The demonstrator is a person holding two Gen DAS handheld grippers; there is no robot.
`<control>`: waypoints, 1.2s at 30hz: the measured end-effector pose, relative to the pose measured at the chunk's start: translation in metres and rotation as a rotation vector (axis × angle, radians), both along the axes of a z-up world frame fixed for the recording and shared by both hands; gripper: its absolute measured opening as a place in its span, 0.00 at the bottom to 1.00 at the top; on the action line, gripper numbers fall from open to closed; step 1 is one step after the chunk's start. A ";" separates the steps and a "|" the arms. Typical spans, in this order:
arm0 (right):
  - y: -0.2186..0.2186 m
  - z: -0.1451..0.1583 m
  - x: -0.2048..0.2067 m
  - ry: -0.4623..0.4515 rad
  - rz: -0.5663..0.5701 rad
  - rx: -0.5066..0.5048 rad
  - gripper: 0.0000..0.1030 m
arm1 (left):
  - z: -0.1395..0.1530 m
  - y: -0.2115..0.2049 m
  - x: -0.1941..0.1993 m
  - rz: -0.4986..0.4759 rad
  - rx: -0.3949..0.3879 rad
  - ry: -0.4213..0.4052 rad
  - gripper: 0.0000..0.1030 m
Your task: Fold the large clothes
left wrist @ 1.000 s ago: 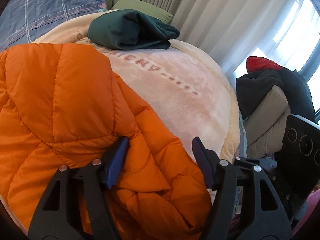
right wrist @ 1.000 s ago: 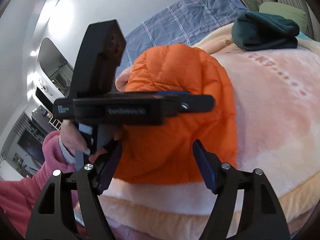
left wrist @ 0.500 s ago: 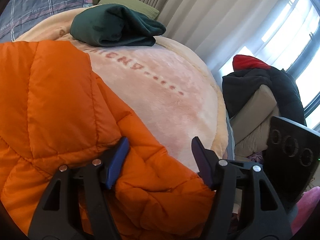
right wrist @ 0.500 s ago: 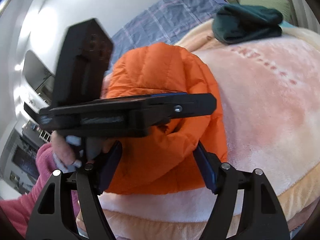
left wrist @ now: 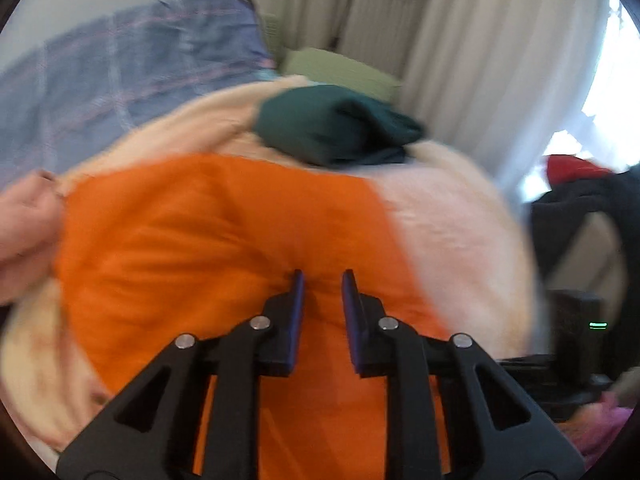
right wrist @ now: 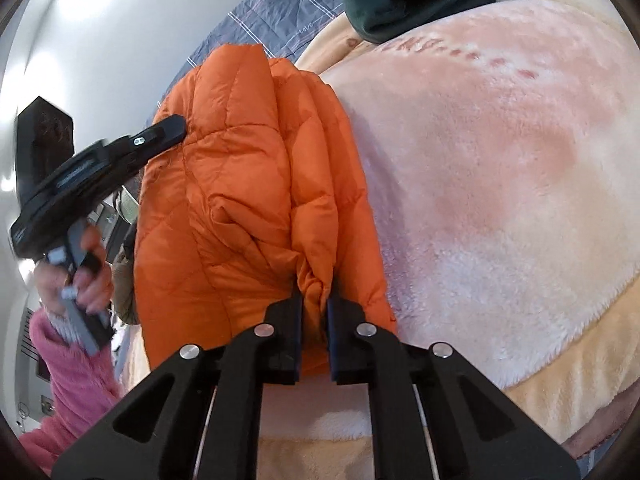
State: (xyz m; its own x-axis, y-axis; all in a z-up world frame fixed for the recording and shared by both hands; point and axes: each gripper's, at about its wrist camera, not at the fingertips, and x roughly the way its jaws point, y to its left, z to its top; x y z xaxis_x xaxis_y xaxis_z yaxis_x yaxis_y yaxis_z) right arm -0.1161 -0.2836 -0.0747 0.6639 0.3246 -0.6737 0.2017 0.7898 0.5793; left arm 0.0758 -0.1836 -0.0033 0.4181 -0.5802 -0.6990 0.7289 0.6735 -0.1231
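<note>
Both pairs of jaws have just been closing on the orange jacket, which lies on the bed's pink blanket. Left hand-held gripper and right hand-held gripper each pinch a puffy fold. Slick padding may slip out. Its long axis runs near to far.

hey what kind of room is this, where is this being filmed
Most likely a bedroom at home. A fluffy pink and cream blanket covers what looks like a bed, with a blue checked quilt and a green pillow at its far end, and long pale curtains hang by a bright window.
</note>
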 end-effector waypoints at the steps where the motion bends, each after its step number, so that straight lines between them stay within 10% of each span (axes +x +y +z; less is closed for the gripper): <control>1: 0.002 0.000 0.001 0.002 -0.001 -0.011 0.10 | -0.006 0.000 0.007 0.016 0.024 -0.013 0.17; 7: 0.009 0.000 -0.001 0.006 -0.010 -0.104 0.15 | -0.055 -0.023 0.025 -0.033 0.079 -0.002 0.17; 12: 0.009 0.012 0.000 0.009 0.039 -0.220 0.39 | -0.064 -0.037 0.022 -0.025 0.166 -0.052 0.17; 21: 0.024 0.074 0.001 -0.269 0.050 -0.331 0.28 | -0.073 -0.042 0.013 -0.031 0.224 -0.116 0.16; 27: 0.026 -0.001 0.045 -0.106 0.070 -0.368 0.18 | -0.072 -0.033 0.018 -0.027 0.154 -0.080 0.16; 36: 0.028 -0.008 0.057 -0.051 0.102 -0.399 0.19 | -0.045 -0.035 0.014 -0.033 0.082 -0.065 0.16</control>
State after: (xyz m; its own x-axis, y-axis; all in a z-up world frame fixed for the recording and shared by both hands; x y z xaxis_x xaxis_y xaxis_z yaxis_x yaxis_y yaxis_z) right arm -0.0590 -0.2557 -0.0829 0.6772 0.1108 -0.7274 0.0898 0.9688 0.2311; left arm 0.0897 -0.2188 -0.0483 0.4457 -0.5363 -0.7167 0.7554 0.6550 -0.0203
